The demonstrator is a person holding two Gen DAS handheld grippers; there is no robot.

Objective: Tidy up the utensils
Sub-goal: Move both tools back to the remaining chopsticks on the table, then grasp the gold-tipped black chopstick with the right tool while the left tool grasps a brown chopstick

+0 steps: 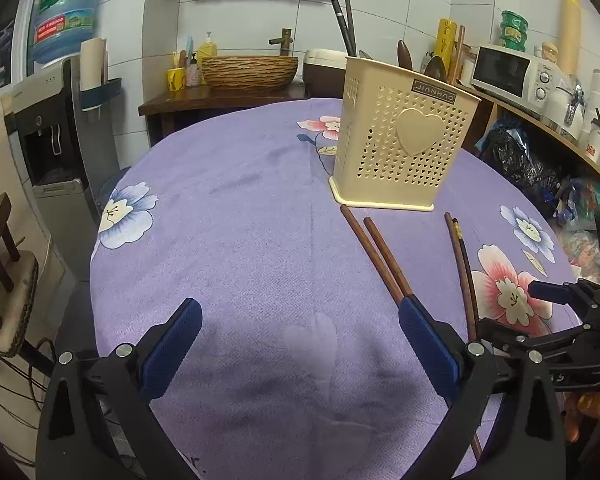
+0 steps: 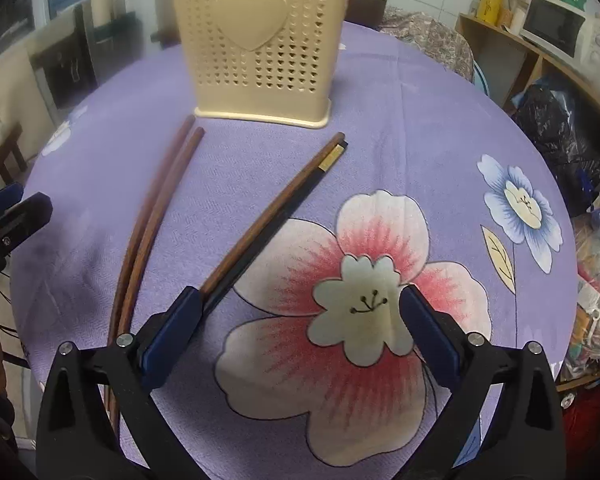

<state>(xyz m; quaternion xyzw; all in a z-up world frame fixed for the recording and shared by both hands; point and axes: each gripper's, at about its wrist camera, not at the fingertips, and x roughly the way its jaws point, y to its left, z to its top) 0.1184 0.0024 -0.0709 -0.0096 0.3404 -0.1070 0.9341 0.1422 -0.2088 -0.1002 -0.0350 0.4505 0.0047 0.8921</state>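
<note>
Item: cream utensil holder (image 1: 404, 140), plate reading "JIANHAO", upright on my purple floral tablecloth (image 1: 228, 216). Before it lie the reddish chopstick pair (image 2: 152, 216) and the dark chopstick pair (image 2: 276, 216), apart. My left gripper (image 1: 300, 344) and right gripper (image 2: 300, 332): jaws spread, holding nothing.

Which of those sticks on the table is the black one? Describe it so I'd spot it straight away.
Start at the cream perforated holder on the purple flowered tablecloth. Two pairs of chopsticks lie in front of it; take the pair nearer the big pink flower. The black chopstick alone has a pale gold band near its squared end.
</note>
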